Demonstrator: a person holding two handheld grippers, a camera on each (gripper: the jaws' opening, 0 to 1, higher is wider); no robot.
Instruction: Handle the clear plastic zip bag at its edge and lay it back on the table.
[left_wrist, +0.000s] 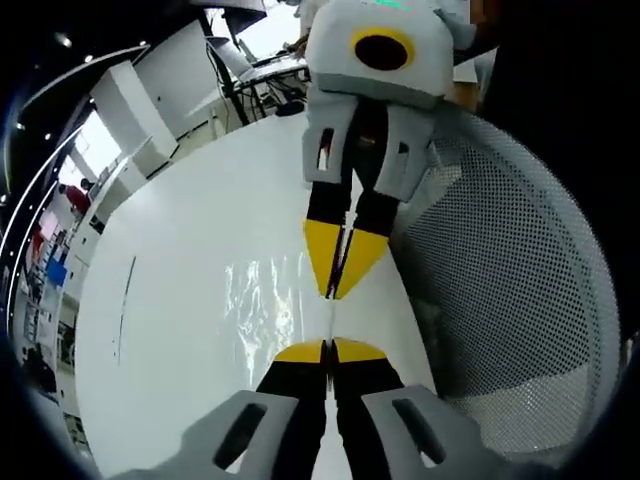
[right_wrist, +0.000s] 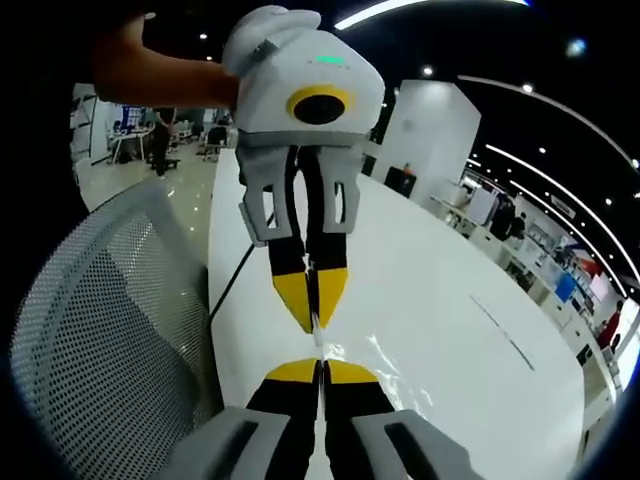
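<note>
The clear bag (left_wrist: 270, 305) lies flat on the white table (left_wrist: 180, 260), near the table's edge beside the mesh chair (left_wrist: 510, 300); it looks thin, limp and slick, nearly weightless, so a pinch on its rim is the sensible hold. Both claws meet tip to tip over that table edge; the left gripper (left_wrist: 328, 347) has its jaws pressed together, the right gripper (right_wrist: 320, 366) likewise, each seemingly nipping the bag's edge, though the film between them is hard to make out.
</note>
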